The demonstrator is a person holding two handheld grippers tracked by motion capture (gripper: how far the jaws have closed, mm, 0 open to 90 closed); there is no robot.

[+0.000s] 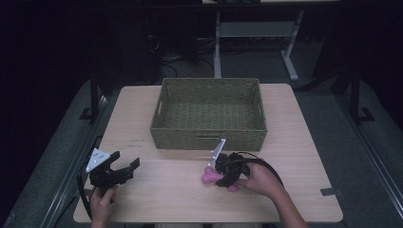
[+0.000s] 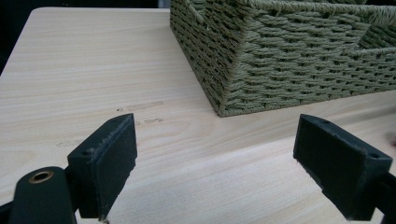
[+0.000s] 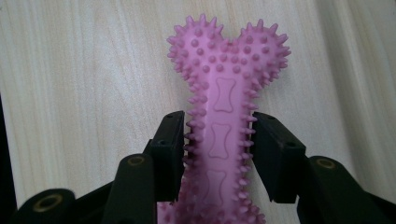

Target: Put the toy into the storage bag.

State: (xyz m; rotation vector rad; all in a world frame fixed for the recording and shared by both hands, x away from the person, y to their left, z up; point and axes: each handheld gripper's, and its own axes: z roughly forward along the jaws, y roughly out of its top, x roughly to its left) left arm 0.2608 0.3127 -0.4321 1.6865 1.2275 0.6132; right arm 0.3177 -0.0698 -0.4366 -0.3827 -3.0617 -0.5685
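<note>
toy: pink spiky rubber bone (image 3: 224, 107), flat on the surface (image 1: 157, 194) near its front edge, just before the green woven basket (image 1: 209, 135)
right tongs (image 1: 221, 176): clenched across its shank, jaws square to the long axis
axis: runs along the tongs, knobbed end pointing away
left tongs (image 2: 215, 163): released, idle at front-left corner, well apart

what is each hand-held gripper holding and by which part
The right hand-held gripper grips the pink spiky bone toy across its middle shaft. The left hand-held gripper stands open, holding nothing.
</note>
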